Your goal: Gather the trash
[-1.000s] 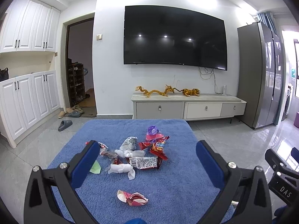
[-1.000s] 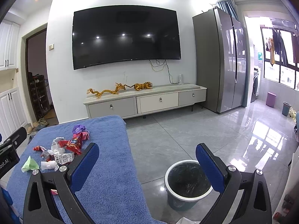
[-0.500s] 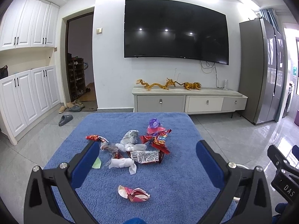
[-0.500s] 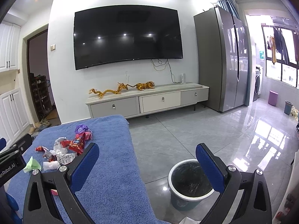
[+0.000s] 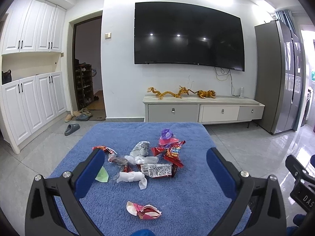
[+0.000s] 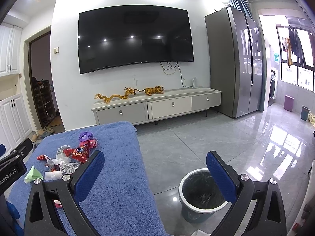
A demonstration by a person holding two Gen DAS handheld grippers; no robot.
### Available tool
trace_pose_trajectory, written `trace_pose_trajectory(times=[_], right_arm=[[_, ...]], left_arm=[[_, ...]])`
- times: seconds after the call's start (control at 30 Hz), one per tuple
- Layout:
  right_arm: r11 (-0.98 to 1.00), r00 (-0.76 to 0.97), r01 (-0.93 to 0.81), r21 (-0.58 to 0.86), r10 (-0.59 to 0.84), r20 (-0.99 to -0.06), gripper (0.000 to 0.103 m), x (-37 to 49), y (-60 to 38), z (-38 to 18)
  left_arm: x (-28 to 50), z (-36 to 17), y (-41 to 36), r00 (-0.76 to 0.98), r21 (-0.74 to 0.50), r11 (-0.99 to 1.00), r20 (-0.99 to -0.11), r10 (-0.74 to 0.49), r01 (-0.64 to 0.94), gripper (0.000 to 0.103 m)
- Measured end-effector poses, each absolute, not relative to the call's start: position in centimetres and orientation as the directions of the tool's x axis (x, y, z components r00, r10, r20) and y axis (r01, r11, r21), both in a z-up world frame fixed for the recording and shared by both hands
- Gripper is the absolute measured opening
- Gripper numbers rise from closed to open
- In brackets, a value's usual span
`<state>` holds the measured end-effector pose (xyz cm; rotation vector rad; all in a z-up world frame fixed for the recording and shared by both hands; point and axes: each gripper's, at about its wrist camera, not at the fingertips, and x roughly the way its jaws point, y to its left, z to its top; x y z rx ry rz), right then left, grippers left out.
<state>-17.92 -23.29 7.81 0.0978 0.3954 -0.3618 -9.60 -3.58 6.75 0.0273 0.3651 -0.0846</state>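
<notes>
A pile of snack wrappers (image 5: 155, 157) lies on a blue towel-covered table (image 5: 196, 196); it also shows in the right wrist view (image 6: 69, 157). A pink crumpled wrapper (image 5: 143, 210) lies alone, nearest my left gripper (image 5: 155, 169), which is open and empty above the table's near part. A green paper scrap (image 5: 102, 175) lies by its left finger. My right gripper (image 6: 155, 169) is open and empty over the table's right edge. A grey bin with a black liner (image 6: 202, 194) stands on the floor behind its right finger.
A TV cabinet (image 5: 202, 110) with gold figurines stands against the far wall under a large TV (image 5: 189, 35). A grey fridge (image 6: 236, 63) is at the right. White cupboards (image 5: 29, 102) and slippers (image 5: 71, 129) are at the left. The floor is glossy tile.
Both views have shifted slightly; the wrapper pile sits a little higher in the left view. Both grippers stay open and nothing on the table has moved.
</notes>
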Motion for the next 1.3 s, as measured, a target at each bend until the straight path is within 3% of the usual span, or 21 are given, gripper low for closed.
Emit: trace_pose_trajectory(times=[0.2, 0.47, 1.3], right_arm=[[0.936, 0.821, 0.352, 0.003, -0.307, -0.481, 0.103, -16.0, -23.6, 6.6], [0.930, 0.831, 0.367, -0.007, -0.331, -0.446, 0.103, -14.4, -23.8, 5.4], [0.943, 0.781, 0.334, -0.017, -0.286, -0.555, 0.103, -7.9, -27.1, 2.4]], left_arm=[[-8.8, 5.7, -4.1, 0.931, 0.046, 0.993, -0.355, -0.084, 0.107, 0.103], [-7.2, 4.7, -4.6, 0.899, 0.023, 0.984, -0.412, -0.150, 0.175, 0.103], [-1.2, 3.3, -5.2, 0.813, -0.034, 0.955, -0.517, -0.268, 0.293, 0.103]])
